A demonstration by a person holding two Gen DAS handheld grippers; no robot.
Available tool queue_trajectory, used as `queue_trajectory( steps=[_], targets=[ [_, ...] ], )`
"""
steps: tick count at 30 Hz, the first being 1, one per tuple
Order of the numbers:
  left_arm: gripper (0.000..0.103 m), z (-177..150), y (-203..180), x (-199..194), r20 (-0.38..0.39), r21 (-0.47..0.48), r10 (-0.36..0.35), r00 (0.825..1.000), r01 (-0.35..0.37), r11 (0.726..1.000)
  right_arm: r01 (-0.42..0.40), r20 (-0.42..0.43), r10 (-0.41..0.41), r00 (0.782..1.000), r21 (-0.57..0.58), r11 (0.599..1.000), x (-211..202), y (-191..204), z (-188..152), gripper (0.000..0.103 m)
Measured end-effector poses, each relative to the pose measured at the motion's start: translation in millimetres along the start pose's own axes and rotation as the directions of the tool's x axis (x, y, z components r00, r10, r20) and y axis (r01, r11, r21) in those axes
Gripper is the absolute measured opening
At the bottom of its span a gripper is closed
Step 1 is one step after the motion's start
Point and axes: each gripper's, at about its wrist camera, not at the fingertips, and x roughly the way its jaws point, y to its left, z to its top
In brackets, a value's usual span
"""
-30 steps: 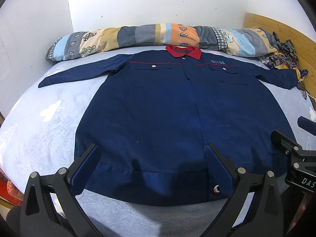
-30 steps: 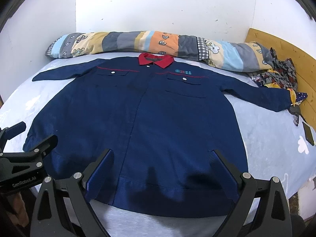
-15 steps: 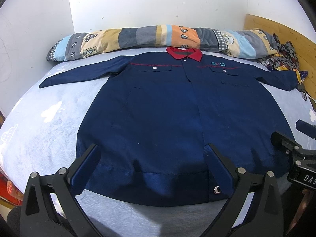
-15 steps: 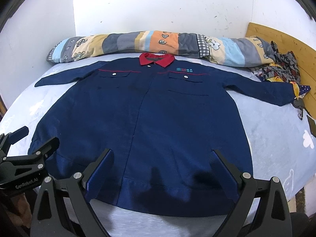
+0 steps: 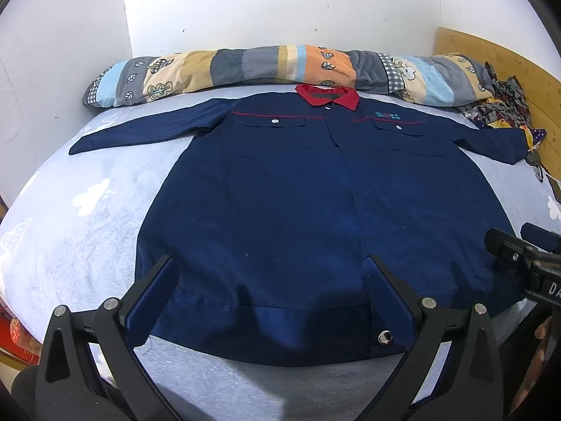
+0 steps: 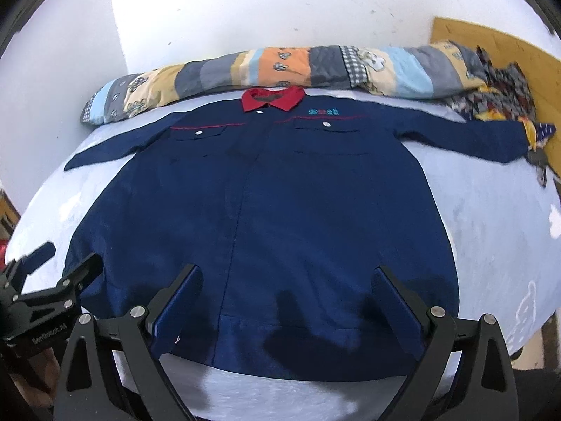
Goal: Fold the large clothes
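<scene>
Only parts of each tool show: the left gripper (image 5: pixel 273 280) fills the bottom of its own view with both fingers spread wide and nothing between them, while in the right wrist view it is cut off at the lower left edge. The right gripper (image 6: pixel 285 287) likewise stands wide open and empty at the bottom of its frame, and appears in the left wrist view only as a dark bracket clipped by the right edge, its lettering cut short. The navy jacket (image 5: pixel 315 203) lies flat and unfolded across the middle of both frames on the pale blue bedsheet (image 5: pixel 70 217), red collar (image 5: pixel 328 94) toward the top, sleeves stretched to either side; its hem runs just beyond both sets of fingertips, untouched. The right wrist picture is smeared, so the chest emblem and the patterned cloth pile (image 6: pixel 491 98) at the upper right are hard to make out. A striped bolster (image 5: pixel 280 66) lies along the wall above the collar. Against the picture half a second ago, the right wrist view has shifted: the collar sits farther right and the jacket looms a little larger, while the left wrist view is almost unchanged.
</scene>
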Motion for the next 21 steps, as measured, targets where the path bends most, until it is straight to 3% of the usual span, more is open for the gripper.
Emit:
queue_trajectory(
  steps=[13, 21],
  targets=[
    [0.103, 2.2, 0.2, -0.7, -0.001, -0.005, -0.007, 1.000, 0.007, 1.000, -0.058, -0.036, 0.060, 0.998, 0.052, 0.997, 5.8, -10.0, -2.2, 0.098],
    [0.103, 1.4, -1.3, 2.2, -0.014, 0.001, -0.002, 1.000, 0.002, 1.000, -0.111, -0.056, 0.120, 0.991, 0.147, 0.983, 9.6, -31.1, -2.2, 0.098]
  ],
)
